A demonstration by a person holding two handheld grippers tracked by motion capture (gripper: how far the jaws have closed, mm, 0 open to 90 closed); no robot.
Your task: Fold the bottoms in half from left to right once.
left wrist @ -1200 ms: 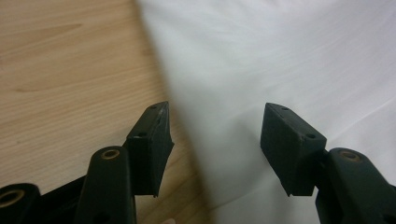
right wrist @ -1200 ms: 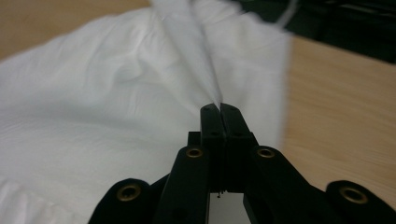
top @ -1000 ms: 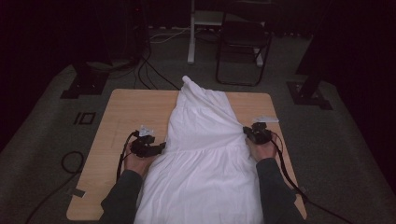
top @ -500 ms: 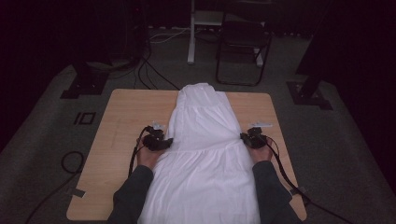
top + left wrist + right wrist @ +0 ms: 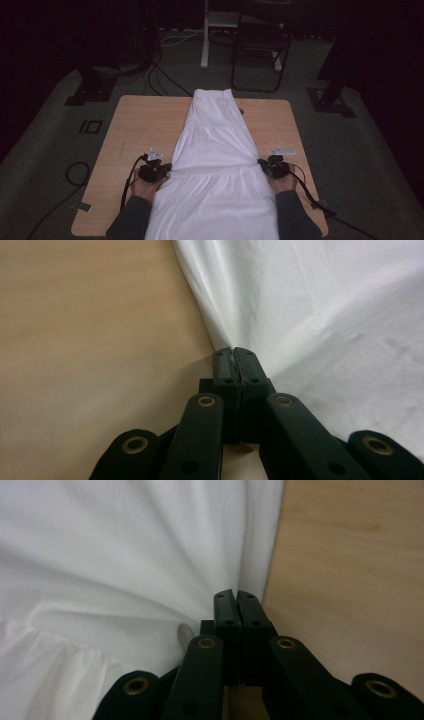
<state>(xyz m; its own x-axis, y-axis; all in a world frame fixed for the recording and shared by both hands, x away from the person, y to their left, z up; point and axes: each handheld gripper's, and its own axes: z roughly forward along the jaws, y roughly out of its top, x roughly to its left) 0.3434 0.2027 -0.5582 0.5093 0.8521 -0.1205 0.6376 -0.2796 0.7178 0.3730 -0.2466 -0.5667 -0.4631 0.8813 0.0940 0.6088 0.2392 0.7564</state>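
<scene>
Two grippers at a white garment (image 5: 215,165) on the table (image 5: 140,125), left gripper (image 5: 167,171) fingers just clenched on its edge, right gripper (image 5: 261,165) likewise pinching

White garment (image 5: 215,165), light wooden table (image 5: 135,125), black hand-held grippers

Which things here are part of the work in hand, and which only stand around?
Part of the work:
- white tiered cloth garment, spread along the table
- left gripper, shut on its left edge
- right gripper, shut on its right edge
- light wooden table

Standing around:
- black folding chair
- black floor cables
</scene>
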